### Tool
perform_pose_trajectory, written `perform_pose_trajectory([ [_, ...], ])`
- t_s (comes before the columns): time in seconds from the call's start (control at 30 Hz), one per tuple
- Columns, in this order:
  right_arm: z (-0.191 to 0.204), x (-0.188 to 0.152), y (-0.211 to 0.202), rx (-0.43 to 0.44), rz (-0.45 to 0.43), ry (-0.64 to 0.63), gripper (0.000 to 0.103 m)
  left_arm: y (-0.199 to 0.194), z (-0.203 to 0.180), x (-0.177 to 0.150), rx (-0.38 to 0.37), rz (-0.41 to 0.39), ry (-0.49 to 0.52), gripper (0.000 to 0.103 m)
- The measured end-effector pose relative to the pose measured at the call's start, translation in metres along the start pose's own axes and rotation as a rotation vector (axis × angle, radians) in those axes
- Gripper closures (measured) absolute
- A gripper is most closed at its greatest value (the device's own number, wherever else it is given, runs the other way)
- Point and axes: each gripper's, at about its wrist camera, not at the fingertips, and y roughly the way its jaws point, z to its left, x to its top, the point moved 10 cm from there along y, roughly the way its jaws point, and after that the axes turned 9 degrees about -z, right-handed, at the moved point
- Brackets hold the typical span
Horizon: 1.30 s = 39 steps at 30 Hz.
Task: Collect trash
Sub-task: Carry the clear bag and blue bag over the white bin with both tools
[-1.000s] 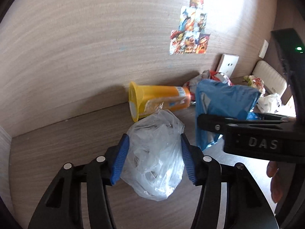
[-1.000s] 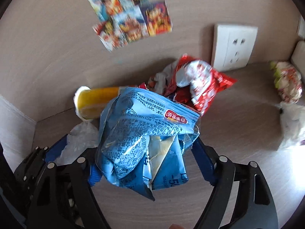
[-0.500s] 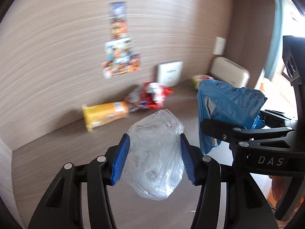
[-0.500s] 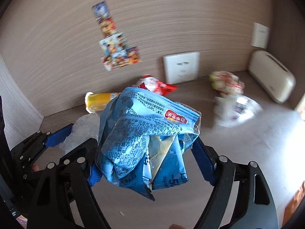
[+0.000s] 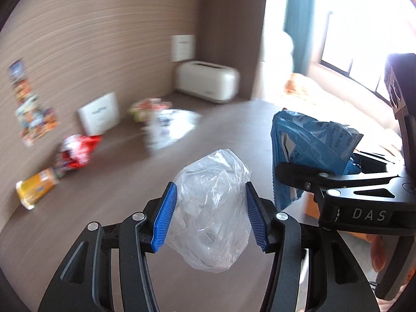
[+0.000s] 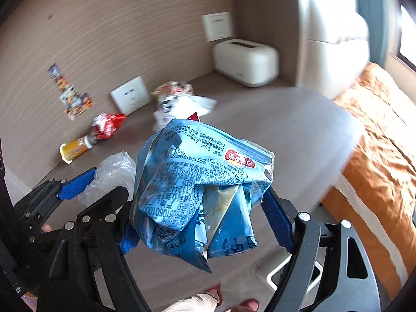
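Note:
My left gripper (image 5: 210,219) is shut on a crumpled clear plastic bag (image 5: 212,215), held above the brown tabletop (image 5: 109,208). To its right my right gripper (image 6: 200,215) is shut on a crumpled blue chip bag (image 6: 200,182), which also shows in the left wrist view (image 5: 306,150). The left gripper with the clear bag (image 6: 111,174) appears at the left of the right wrist view. Behind, on the table by the wall, lie a yellow tube can (image 6: 75,149), a red wrapper (image 6: 108,124) and a pile of white and coloured wrappers (image 6: 179,101).
A cream toaster (image 6: 245,61) stands in the far corner under a white wall plate (image 6: 217,26). A wall socket (image 6: 130,97) and stickers (image 6: 71,97) are on the wood wall. An orange bedcover (image 6: 377,161) lies right of the table edge. A white bin rim (image 6: 286,270) shows below.
Both grippers, still holding their bags, have pulled back from the wall and swung right. The can and wrappers now look smaller and farther left; the toaster, bed and window have come into view.

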Motion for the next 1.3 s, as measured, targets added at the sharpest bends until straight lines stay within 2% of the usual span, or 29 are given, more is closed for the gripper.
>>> perform_pose_trajectory([
  [0.23, -0.081, -0.022, -0.048, -0.121, -0.029, 0.112, 0.022, 0.016, -0.093, -0.002, -0.129, 0.019, 0.092, 0.051],
  [0.47, -0.141, -0.047, -0.083, -0.216, -0.034, 0.199, 0.022, 0.03, -0.173, -0.011, -0.235, 0.05, 0.178, 0.051],
  [0.73, -0.202, -0.086, -0.108, -0.325, -0.016, 0.305, 0.022, 0.049, -0.248, -0.045, -0.352, 0.127, 0.273, 0.051],
  [0.9, -0.234, -0.121, -0.108, -0.373, 0.031, 0.397, 0.022, 0.064, -0.294, -0.082, -0.434, 0.196, 0.325, 0.051],
  [1.03, -0.258, -0.154, -0.09, -0.405, 0.083, 0.466, 0.022, 0.085, -0.316, -0.12, -0.49, 0.263, 0.352, 0.051],
  [1.3, -0.305, -0.241, -0.02, -0.433, 0.214, 0.589, 0.022, 0.158, -0.332, -0.233, -0.577, 0.445, 0.368, 0.051],
])
